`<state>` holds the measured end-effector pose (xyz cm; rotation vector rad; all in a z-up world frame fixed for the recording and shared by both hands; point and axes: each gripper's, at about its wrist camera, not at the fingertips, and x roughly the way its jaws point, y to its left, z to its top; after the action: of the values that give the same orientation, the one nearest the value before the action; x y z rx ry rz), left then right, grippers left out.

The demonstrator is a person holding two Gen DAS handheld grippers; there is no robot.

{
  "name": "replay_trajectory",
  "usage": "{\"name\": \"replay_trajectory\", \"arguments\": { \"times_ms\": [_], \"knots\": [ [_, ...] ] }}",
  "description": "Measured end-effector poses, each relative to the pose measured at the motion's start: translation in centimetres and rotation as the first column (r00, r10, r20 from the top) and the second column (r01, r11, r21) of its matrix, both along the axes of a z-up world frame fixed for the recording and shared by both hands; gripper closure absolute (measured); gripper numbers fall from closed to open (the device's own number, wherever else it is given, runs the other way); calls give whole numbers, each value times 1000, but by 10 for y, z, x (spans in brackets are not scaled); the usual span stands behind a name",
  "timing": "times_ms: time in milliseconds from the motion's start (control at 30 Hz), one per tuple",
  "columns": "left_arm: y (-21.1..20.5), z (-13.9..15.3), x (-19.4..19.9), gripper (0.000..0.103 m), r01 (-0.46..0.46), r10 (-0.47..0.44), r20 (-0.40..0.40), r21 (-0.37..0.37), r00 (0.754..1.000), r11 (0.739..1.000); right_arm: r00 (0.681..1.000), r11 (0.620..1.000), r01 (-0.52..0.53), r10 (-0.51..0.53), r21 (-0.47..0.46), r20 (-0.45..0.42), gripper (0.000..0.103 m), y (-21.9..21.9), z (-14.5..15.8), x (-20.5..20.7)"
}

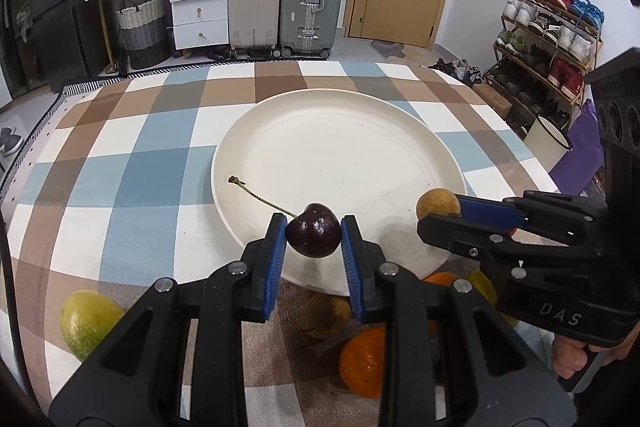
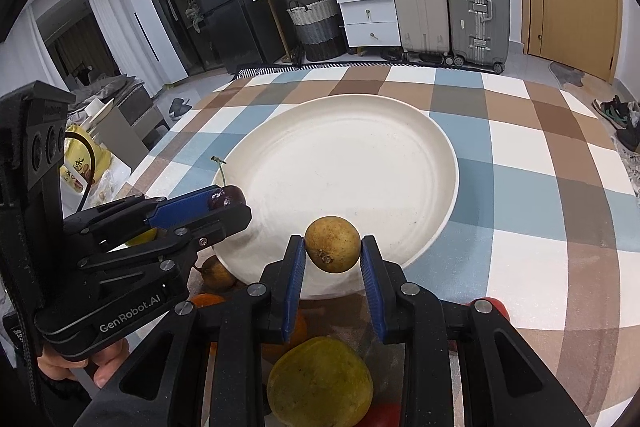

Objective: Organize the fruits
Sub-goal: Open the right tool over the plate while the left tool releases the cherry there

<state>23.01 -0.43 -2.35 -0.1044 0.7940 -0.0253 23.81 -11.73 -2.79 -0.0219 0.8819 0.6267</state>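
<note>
Left wrist view
- Your left gripper (image 1: 314,237): bottom centre, blue pads pinching the cherry (image 1: 314,235) from both sides.
- Cherry: dark, held over the plate's near rim; its stem runs up-left over the plate.
- Plate (image 1: 360,99): cream, empty inside, middle of the frame on the checked cloth (image 1: 120,155).
- Your right gripper (image 1: 440,213): enters from the right edge, clamped on the longan (image 1: 437,203) at the plate's lower-right rim.
- Loose fruit: a green mango (image 1: 86,321) lower left; an orange (image 1: 362,363) and a brown fruit (image 1: 325,315) behind your fingers, bottom centre.

Right wrist view
- Your right gripper (image 2: 333,251): bottom centre, pads pressed on the longan (image 2: 332,244), which sits over the plate's (image 2: 340,107) near rim.
- Your left gripper (image 2: 230,203): comes in from the left, nipping the cherry (image 2: 226,196) at the plate's left rim.
- Loose fruit: a yellow mango (image 2: 320,383) at bottom centre, under the gripper.
- Hand (image 2: 80,363): lower left, on the left gripper's handle.
</note>
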Motion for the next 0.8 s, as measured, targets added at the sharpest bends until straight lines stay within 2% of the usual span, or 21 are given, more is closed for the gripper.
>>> {"name": "replay_trajectory", "arguments": {
  "times_ms": [200, 433, 467, 533, 600, 633, 667, 733, 800],
  "knots": [
    [-1, -1, -1, 78, 4, -4, -11, 5, 1000, 1000, 1000, 1000, 5, -5, -6, 7, 74, 1, 1, -2],
    [2, 6, -11, 77, -6, 6, -11, -6, 1000, 1000, 998, 999, 40, -39, -7, 53, 61, -11, 13, -10],
    [3, 8, -13, 74, -6, 6, -8, -12, 1000, 1000, 998, 999, 43, -42, -7, 56, 59, -13, 16, -11],
    [6, 12, -20, 58, -15, 15, -3, -15, 1000, 1000, 997, 999, 46, -45, -4, 61, 53, -17, 20, -15],
    [8, 17, -29, 27, -31, 31, 16, -10, 999, 999, 996, 999, 48, -47, -8, 71, 49, -20, 24, -20],
    [9, 21, -34, 21, -39, 39, 36, -8, 999, 999, 996, 999, 49, -48, -11, 77, 42, -22, 26, -23],
    [11, 25, -41, 16, -44, 44, 56, -8, 997, 999, 996, 999, 49, -48, -11, 81, 31, -24, 27, -25],
    [12, 31, -52, 15, -42, 43, 73, -11, 996, 999, 995, 999, 44, -44, 4, 84, 16, -30, 31, -33],
    [13, 35, -61, 7, -41, 42, 79, -12, 996, 999, 995, 999, 42, -43, 17, 92, 9, -35, 34, -40]
  ]
}}
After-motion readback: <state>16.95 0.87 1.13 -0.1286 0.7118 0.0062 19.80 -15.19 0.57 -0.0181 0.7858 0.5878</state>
